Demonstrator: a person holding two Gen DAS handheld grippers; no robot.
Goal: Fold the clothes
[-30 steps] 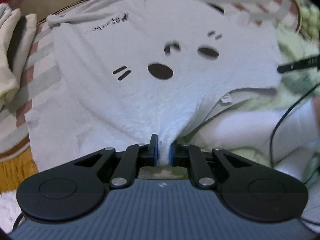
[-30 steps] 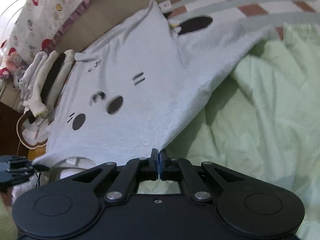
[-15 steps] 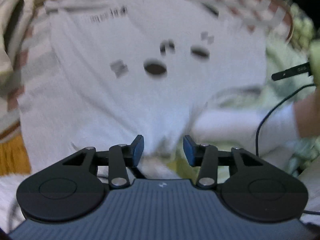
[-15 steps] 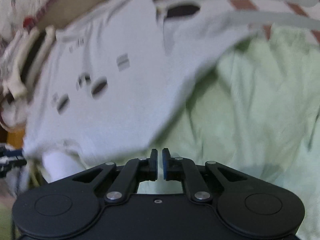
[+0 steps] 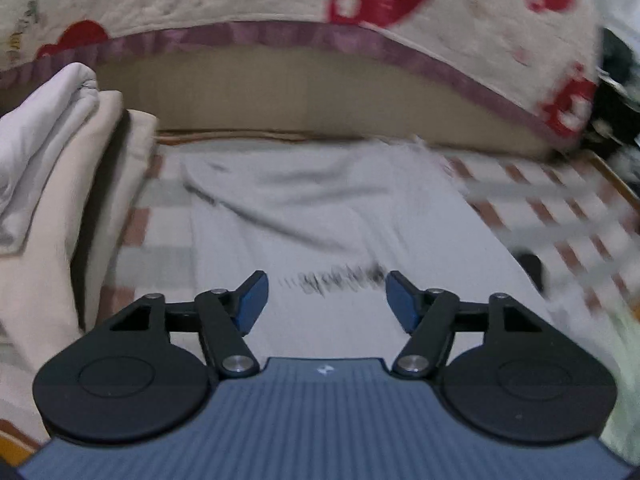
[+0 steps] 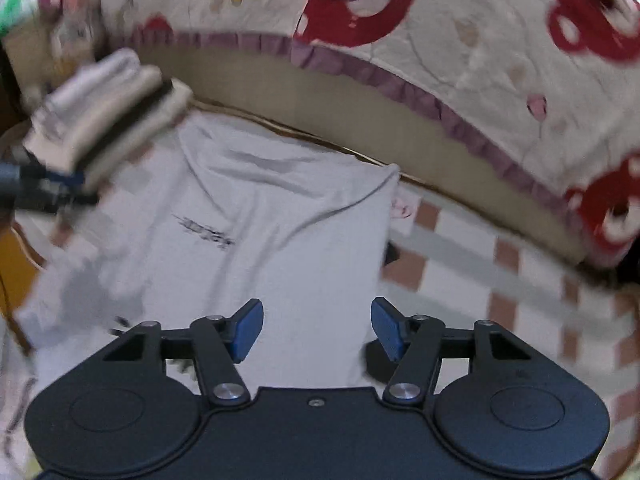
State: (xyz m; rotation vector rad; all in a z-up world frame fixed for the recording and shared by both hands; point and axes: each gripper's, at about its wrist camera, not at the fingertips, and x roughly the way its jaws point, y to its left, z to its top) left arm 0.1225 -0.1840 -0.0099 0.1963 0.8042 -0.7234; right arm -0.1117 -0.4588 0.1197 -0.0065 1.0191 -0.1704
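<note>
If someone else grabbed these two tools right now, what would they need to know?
Left tool: open, holding nothing, above the shirt.
Right tool: open, holding nothing, above the shirt.
The white T-shirt lies on the checked bedcover, one fold apparently done.
A stack of folded clothes sits to its left.
Left to do: probably fold it smaller, then stack it.

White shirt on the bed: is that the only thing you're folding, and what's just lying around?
For the job:
white shirt
left hand-held gripper, open
right hand-held gripper, open

Just lying about:
stack of folded clothes
bear-print blanket
checked sheet
</note>
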